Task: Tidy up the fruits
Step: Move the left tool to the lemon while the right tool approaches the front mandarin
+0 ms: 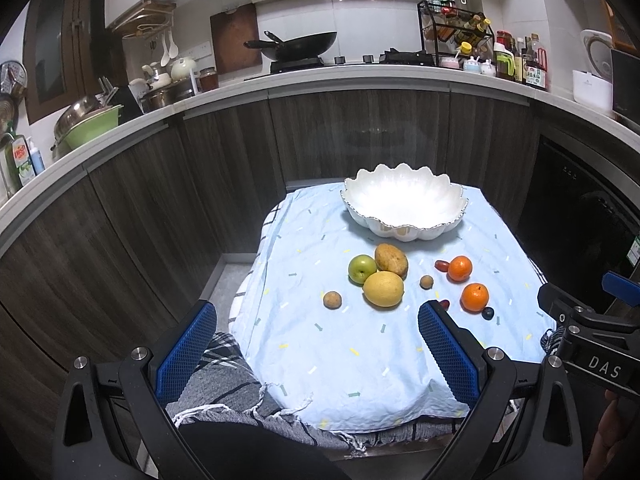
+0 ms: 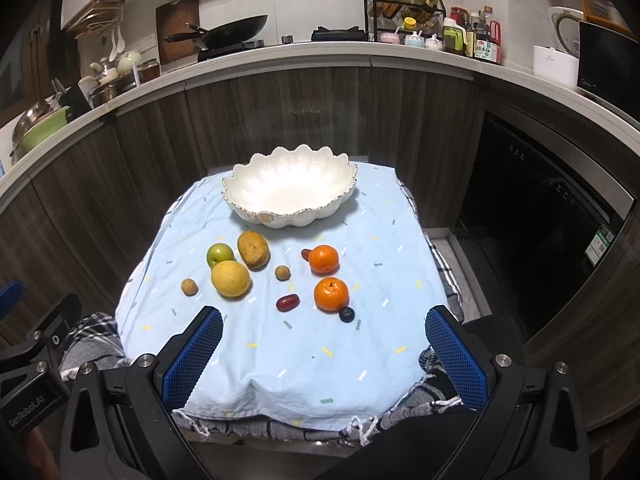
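Observation:
An empty white scalloped bowl [image 1: 404, 204] [image 2: 290, 194] stands at the far end of a small table under a light blue cloth [image 1: 344, 344] [image 2: 288, 344]. In front of it lie several fruits: a green apple [image 1: 362, 268] [image 2: 219, 255], a brown mango [image 1: 391, 258] [image 2: 252, 249], a yellow lemon [image 1: 383, 288] [image 2: 230, 279], two oranges [image 1: 475, 297] [image 2: 330, 294], two small brown longans [image 1: 332, 300] [image 2: 189, 287], red dates [image 2: 287, 302] and a dark berry [image 2: 346, 314]. My left gripper [image 1: 316, 320] and right gripper [image 2: 325, 322] hover open over the near edge, holding nothing.
Dark wood cabinets and a white counter [image 1: 320, 80] curve behind the table, carrying a wok [image 1: 298, 46], a spice rack [image 1: 456, 32] and bottles. A black oven front [image 2: 540, 216] stands to the right. A plaid cloth [image 1: 224, 384] hangs under the blue one.

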`<action>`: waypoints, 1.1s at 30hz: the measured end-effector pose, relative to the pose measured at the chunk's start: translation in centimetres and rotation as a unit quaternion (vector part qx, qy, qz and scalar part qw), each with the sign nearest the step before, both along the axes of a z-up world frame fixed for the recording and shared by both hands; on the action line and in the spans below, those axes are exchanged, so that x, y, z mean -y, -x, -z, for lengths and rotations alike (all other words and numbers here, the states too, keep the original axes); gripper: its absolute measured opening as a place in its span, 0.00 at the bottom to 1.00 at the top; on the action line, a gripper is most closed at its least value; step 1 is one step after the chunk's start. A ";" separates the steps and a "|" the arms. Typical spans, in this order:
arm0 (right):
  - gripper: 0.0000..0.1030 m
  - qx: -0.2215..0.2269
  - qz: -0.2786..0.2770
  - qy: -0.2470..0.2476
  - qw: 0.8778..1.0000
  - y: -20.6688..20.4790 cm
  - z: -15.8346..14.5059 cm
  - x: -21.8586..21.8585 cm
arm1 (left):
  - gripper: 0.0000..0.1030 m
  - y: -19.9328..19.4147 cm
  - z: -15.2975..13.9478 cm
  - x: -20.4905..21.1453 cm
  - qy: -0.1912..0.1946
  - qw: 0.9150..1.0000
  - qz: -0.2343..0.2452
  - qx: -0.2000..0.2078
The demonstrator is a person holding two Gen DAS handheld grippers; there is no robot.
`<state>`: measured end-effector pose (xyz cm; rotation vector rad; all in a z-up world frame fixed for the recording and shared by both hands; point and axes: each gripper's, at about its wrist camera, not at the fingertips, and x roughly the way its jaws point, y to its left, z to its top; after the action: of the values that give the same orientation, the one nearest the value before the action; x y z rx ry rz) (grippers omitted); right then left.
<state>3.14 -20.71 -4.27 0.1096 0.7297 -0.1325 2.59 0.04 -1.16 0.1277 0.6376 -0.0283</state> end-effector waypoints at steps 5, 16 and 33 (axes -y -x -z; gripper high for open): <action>1.00 0.000 -0.002 0.006 1.000 -0.9 0.3 -0.2 | 1.00 -0.9 0.5 0.0 -0.003 1.000 -0.001 -0.003; 1.00 -0.033 0.000 0.006 0.999 -3.8 2.2 0.5 | 1.00 -4.0 2.1 1.1 -0.021 0.999 0.008 -0.025; 1.00 -0.083 0.013 -0.003 0.996 -8.6 5.9 2.8 | 1.00 -9.5 5.3 3.7 -0.032 0.996 0.029 -0.073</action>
<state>11.76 -23.54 -10.14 0.1151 0.8938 -0.1661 12.07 -3.64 -6.50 0.2067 0.7801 -0.0743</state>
